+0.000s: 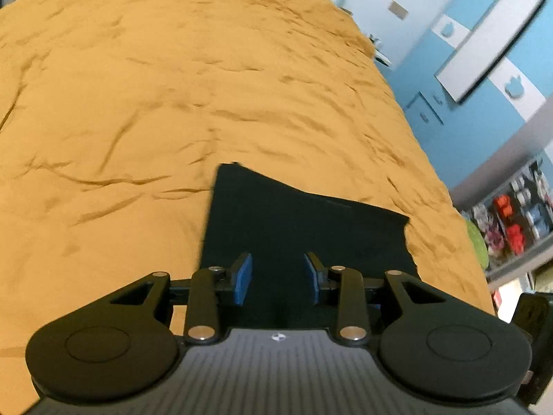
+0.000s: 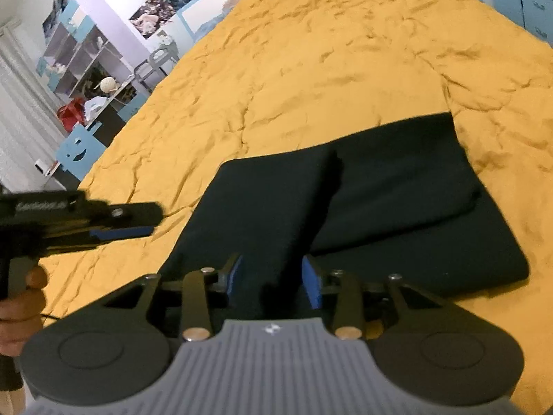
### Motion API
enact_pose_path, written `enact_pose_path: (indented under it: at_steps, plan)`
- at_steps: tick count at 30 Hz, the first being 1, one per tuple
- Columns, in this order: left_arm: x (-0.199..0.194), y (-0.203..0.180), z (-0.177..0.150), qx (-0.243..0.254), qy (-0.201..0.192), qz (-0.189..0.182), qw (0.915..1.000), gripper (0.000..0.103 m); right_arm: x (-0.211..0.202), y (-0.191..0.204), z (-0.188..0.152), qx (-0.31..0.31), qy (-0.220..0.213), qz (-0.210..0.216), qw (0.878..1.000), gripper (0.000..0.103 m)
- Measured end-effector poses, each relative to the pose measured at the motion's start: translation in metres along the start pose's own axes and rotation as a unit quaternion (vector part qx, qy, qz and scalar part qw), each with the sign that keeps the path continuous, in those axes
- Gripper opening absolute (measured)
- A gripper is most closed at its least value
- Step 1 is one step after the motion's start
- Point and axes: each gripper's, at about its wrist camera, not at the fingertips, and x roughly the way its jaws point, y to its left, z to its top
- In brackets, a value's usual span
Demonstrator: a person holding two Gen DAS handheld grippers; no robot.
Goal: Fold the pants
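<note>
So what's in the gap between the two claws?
In the right wrist view, only wrinkled yellow bedspread and the edge of the dark pants lie between the left claw and right claw; nothing else sits there.

This is a bedroom in a home, likely a child's. A wide bed under a rumpled mustard-yellow cover (image 1: 172, 86) fills the view ahead of both claws. Beyond it, to the right of the left claw, stand blue and white cupboards (image 1: 484, 45) with animal-shaped cutouts. Far to the left of the right claw are open shelves (image 2: 76, 58) holding small items, posters (image 2: 162, 3) on the wall and a white curtain (image 2: 17, 110).
</note>
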Motion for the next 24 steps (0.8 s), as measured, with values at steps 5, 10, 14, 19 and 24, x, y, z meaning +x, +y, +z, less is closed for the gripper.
enact_pose_path:
  at_steps: [5,10,14,19,24]
  plan:
    - [0.002,0.02,-0.007,-0.025,0.002,0.009,0.9996,0.039,0.022,-0.006,-0.004,0.041,0.028,0.008,0.999,0.027]
    - [0.003,0.031,-0.009,-0.036,0.006,0.011,0.9993,0.039,0.017,0.007,0.0,0.019,0.015,0.011,1.0,0.004]
    - [-0.001,0.033,-0.01,-0.039,0.003,0.012,0.9992,0.039,0.006,0.024,0.017,-0.008,0.005,0.016,1.0,0.003]
    - [-0.005,0.033,-0.007,-0.039,-0.006,0.011,0.9991,0.039,-0.005,0.035,0.058,-0.017,0.006,0.047,0.999,0.003]
    - [-0.009,0.028,-0.002,-0.035,-0.018,0.005,0.9992,0.039,-0.041,0.041,0.104,-0.047,-0.018,0.07,0.996,0.003]
